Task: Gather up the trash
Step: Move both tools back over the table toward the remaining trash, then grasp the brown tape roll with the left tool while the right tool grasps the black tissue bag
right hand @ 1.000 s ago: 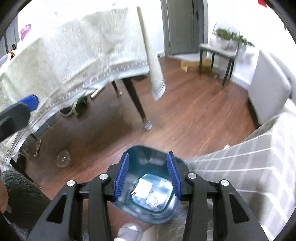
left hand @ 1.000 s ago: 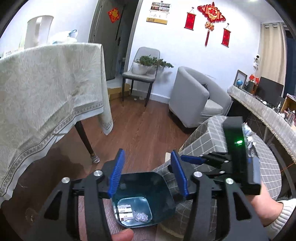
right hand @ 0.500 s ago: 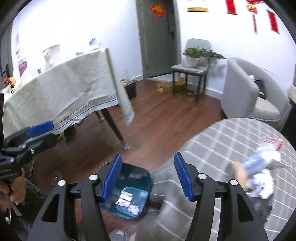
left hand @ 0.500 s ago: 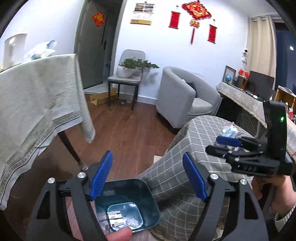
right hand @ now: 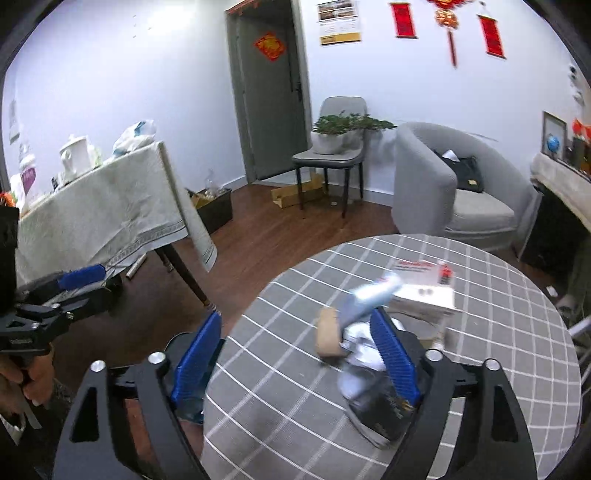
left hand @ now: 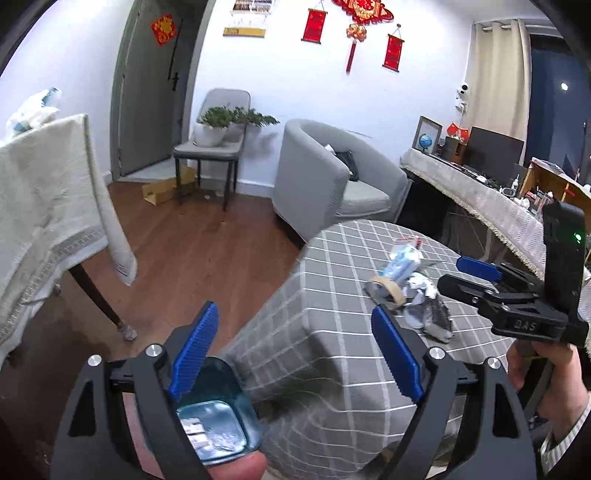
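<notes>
a home living room: grey armchair [left hand: 332, 184], potted plant [left hand: 221, 123], red wall hangings [left hand: 356, 22], cloth-covered tables [right hand: 406, 332]

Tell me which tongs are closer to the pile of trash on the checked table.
Right. The right tongs hang open over the checked table, one pad right beside the trash pile. The left tongs sit open off the table's edge, above the teal bin.

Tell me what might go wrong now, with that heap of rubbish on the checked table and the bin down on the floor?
Two risks, as I judge it. The trash heap is a loose jumble: a tape roll, a blue wrapper and crumpled foil, so the open right tool may catch only part and knock the roll rolling. The teal bin sits low beside the table edge, partly hidden by the open left tool, so a carried piece could miss it and land on the floor.
</notes>
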{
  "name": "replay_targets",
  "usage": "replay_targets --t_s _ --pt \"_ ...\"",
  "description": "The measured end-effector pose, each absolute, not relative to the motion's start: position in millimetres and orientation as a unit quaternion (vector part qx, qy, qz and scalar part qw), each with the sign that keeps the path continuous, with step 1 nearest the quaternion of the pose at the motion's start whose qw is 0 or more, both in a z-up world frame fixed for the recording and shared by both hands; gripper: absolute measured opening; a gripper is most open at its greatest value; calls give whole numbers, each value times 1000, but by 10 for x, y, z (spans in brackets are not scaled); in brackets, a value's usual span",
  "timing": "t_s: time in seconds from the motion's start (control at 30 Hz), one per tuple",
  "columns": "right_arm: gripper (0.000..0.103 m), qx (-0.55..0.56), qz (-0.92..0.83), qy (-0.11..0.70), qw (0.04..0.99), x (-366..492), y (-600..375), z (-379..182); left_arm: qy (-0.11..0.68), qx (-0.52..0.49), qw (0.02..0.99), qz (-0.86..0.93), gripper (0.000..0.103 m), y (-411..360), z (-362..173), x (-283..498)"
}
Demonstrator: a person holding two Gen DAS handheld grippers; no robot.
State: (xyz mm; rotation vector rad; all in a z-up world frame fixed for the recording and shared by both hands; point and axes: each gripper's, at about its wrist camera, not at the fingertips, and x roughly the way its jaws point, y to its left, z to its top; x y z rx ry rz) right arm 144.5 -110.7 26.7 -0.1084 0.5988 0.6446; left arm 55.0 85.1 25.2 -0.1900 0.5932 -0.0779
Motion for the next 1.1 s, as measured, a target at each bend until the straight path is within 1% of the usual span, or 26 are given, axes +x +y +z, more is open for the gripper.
replay_targets --t_s 0.13,0.23,0.3,0.43,0.53,0.6,0.73,0.87,0.97,1.1 --pt "91 -56 290 299 907 1443 -1353 200 300 -80 949 -54 87 600 235 672" --pt "92 -45 286 323 901 1433 -1490 79 301 -81 947 -73 87 410 219 781" --pt "96 -28 297 329 896 1409 -1572 24 307 -88 944 -86 87 315 185 865" --pt "97 -49 284 342 894 1448 -1700 -119 310 -78 942 -99 86 176 93 1000" --pt "97 -53 283 349 892 1511 -1760 -183 321 -80 938 -102 84 142 12 1113" --pt "98 -55 280 351 892 1565 -1778 -200 328 -76 936 -103 76 117 -31 1165" --pt "98 -52 282 358 888 1685 -1790 -239 329 -82 934 -113 75 84 -48 1199" --pt "98 -65 293 364 882 1797 -1755 -278 340 -90 929 -117 69 51 -105 1301" --pt "98 -81 305 369 874 1856 -1729 -307 351 -88 925 -114 62 -14 -154 1409" --pt "98 -68 322 379 865 1905 -1761 -345 363 -94 919 -120 51 -77 -212 1509"
